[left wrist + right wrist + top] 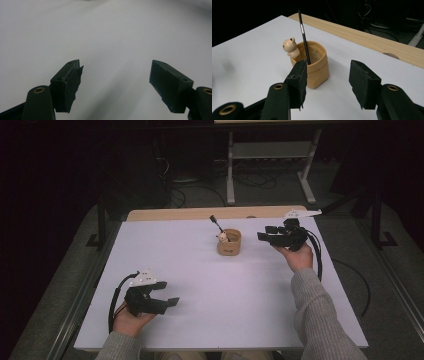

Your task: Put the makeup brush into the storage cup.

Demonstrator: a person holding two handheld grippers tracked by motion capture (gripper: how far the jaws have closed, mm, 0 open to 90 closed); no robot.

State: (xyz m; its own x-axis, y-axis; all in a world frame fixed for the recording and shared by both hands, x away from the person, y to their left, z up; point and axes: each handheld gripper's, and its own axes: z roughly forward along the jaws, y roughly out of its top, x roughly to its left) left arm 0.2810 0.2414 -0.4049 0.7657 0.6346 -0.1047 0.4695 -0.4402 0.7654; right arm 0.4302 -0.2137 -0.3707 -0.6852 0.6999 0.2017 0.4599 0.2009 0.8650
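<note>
- Tan cup [314,66] with a black pen [304,37] sits mid-table, just left of the right gripper [267,234] (jaws spread, empty).
- Left gripper [167,295], also gaping and empty, sits well apart.
- A clumsy reach could tip the cup; it looks light.

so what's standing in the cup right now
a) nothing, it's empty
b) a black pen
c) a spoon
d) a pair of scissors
b, since the right gripper view shows a thin black pen standing at a lean in the tan cup, next to a small bear figure on the rim.
</note>
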